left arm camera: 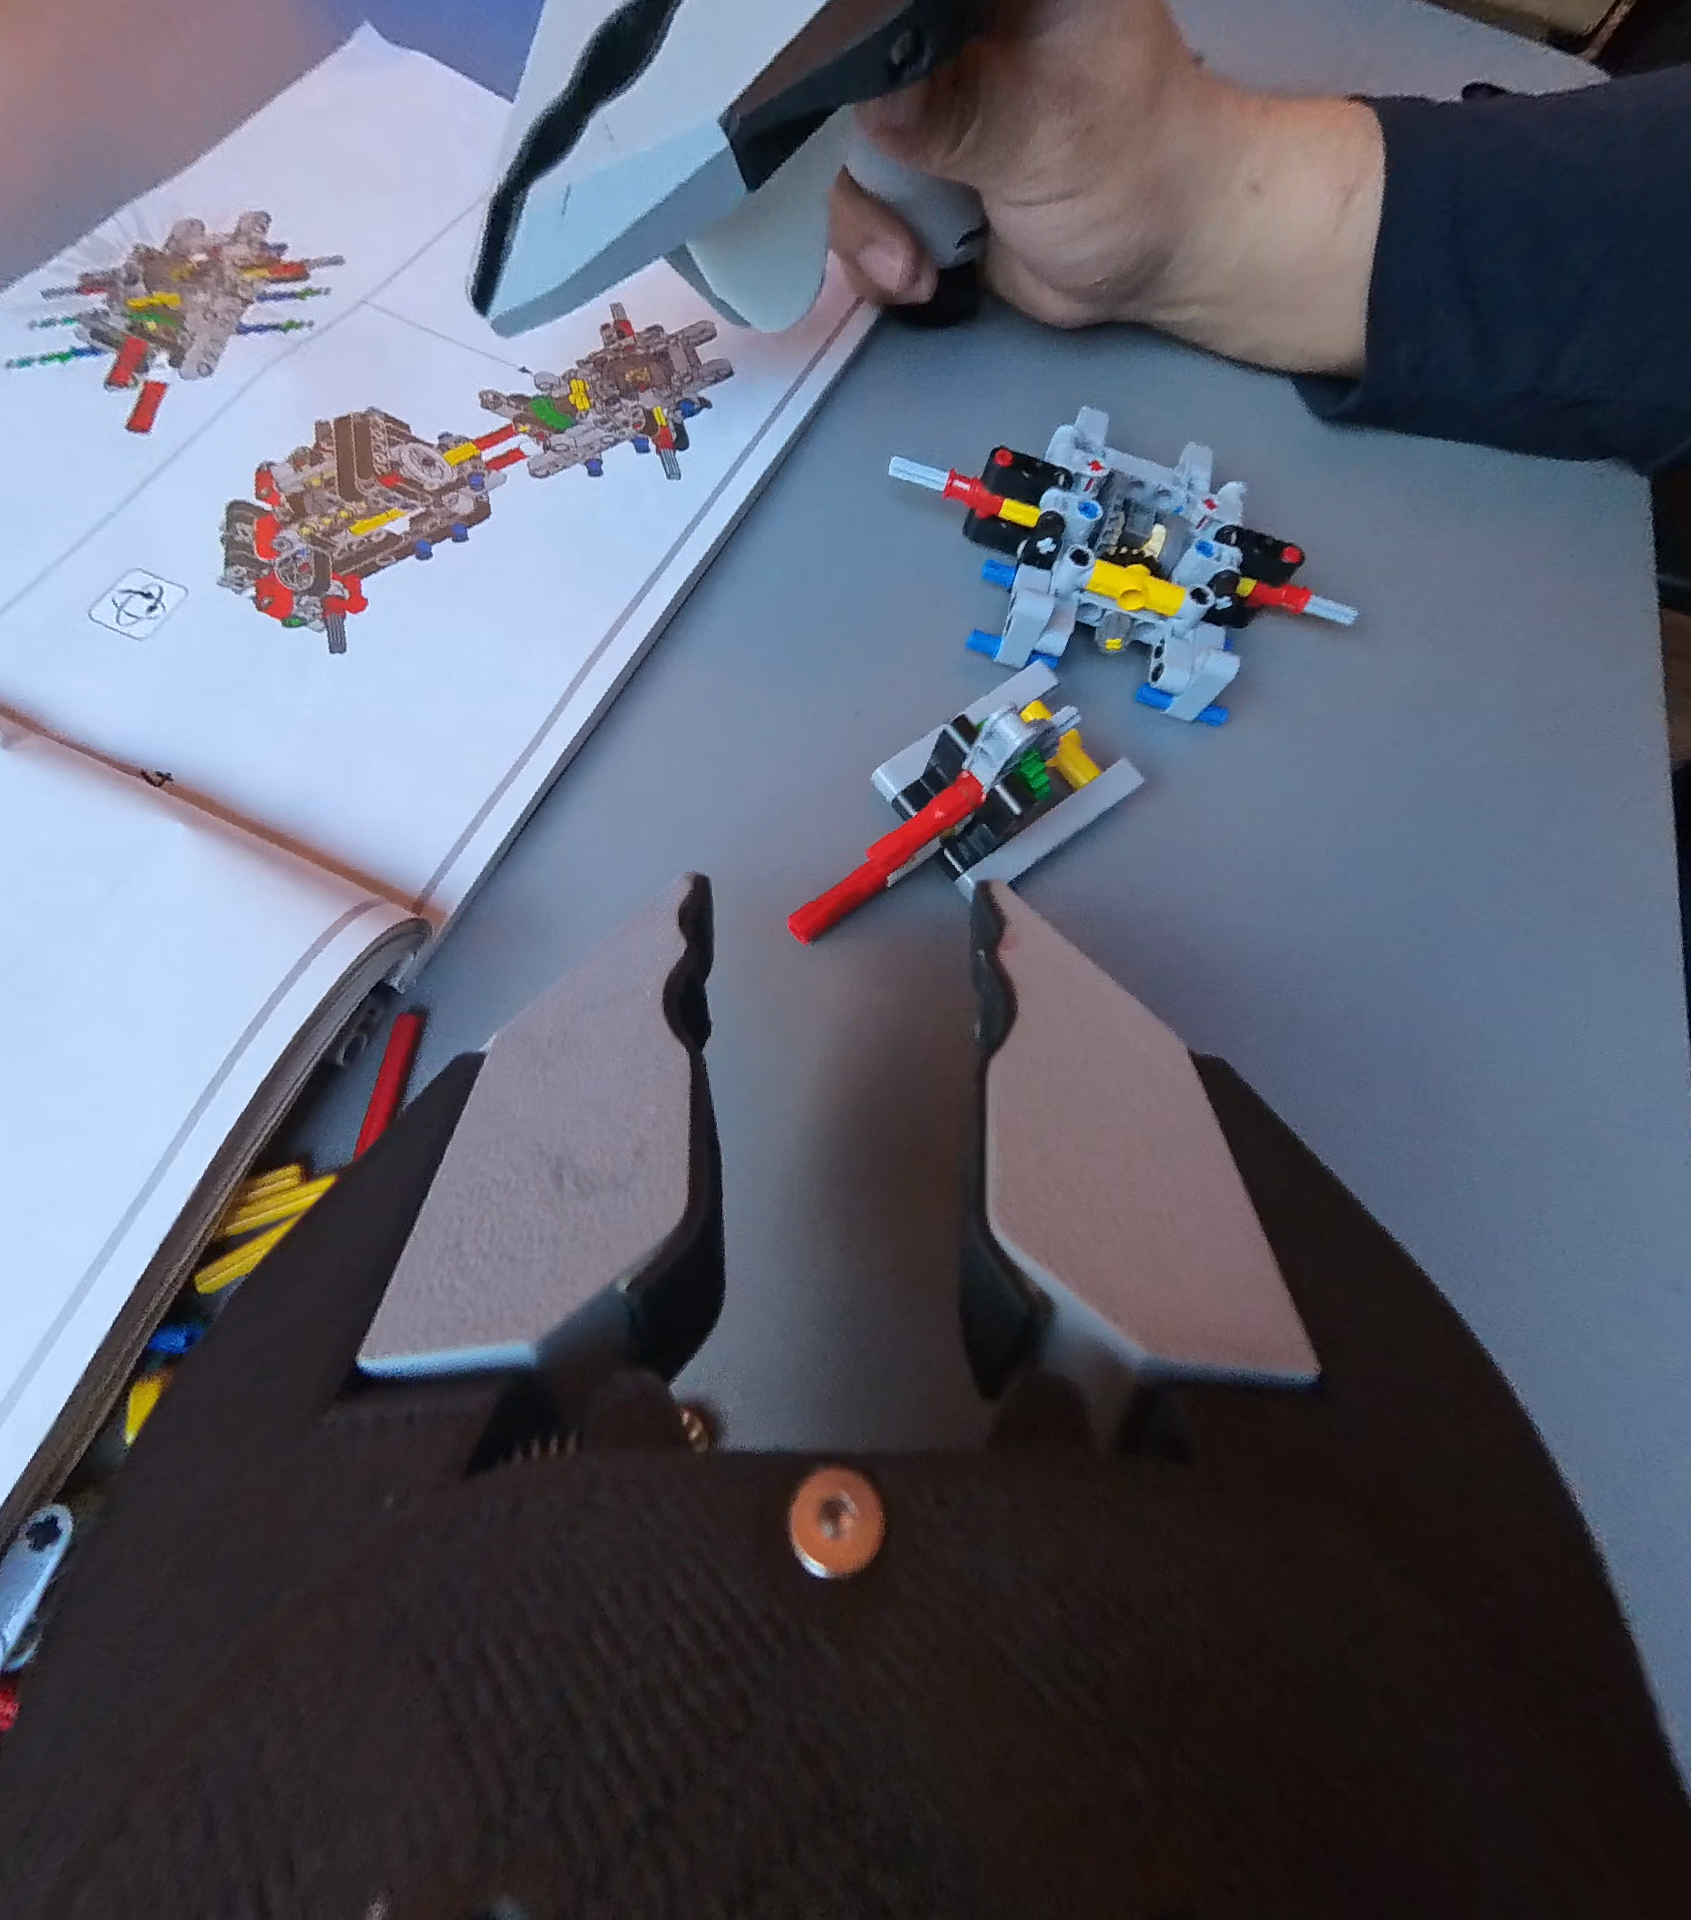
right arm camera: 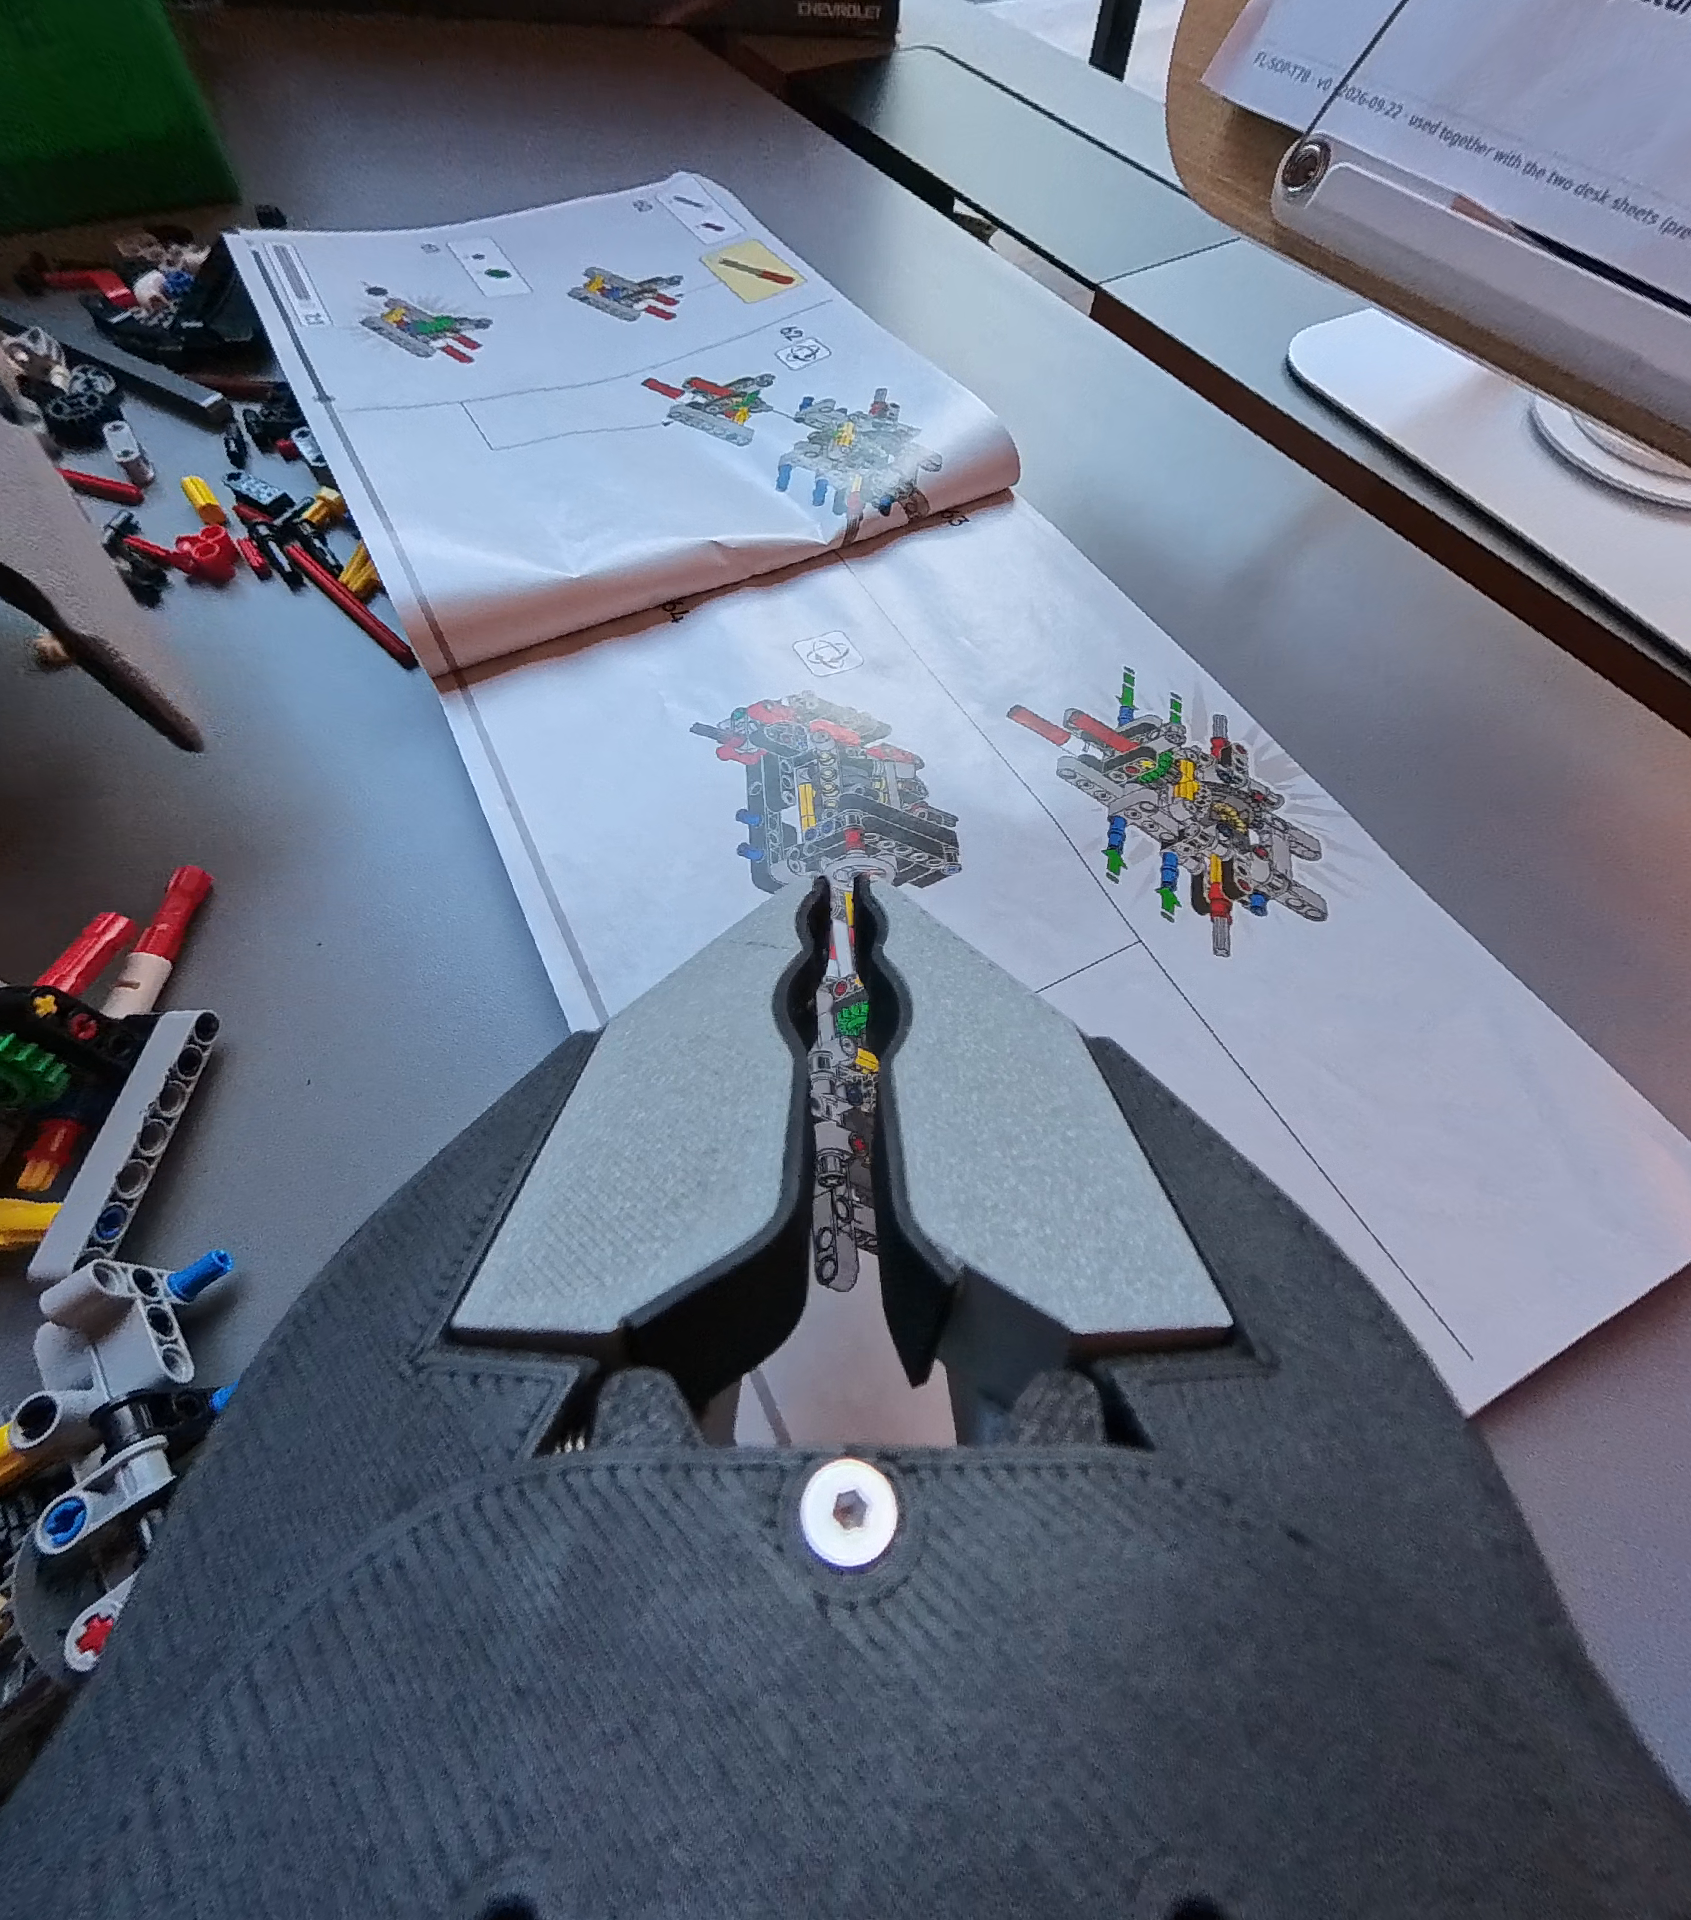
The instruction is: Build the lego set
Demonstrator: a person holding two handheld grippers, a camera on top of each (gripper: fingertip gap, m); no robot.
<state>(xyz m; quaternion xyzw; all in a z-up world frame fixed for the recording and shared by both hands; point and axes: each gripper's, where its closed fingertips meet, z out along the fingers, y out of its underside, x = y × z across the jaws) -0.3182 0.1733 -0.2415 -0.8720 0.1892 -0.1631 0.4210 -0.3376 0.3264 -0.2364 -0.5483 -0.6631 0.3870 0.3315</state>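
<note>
Left tongs [left arm camera: 841,914] spread near a blocky plastic assembly [left arm camera: 1002,784]; right tongs [right arm camera: 843,894] pressed together over the glossy booklet [right arm camera: 1340,1143].

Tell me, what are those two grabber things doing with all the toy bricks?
A person holds one in each hand. The left gripper is open and holds nothing, hovering just short of a small brick build with a red axle on the grey table. The right gripper is shut with nothing between its fingers, over the open instruction booklet. A bigger grey build and loose pieces lie nearby.
</note>
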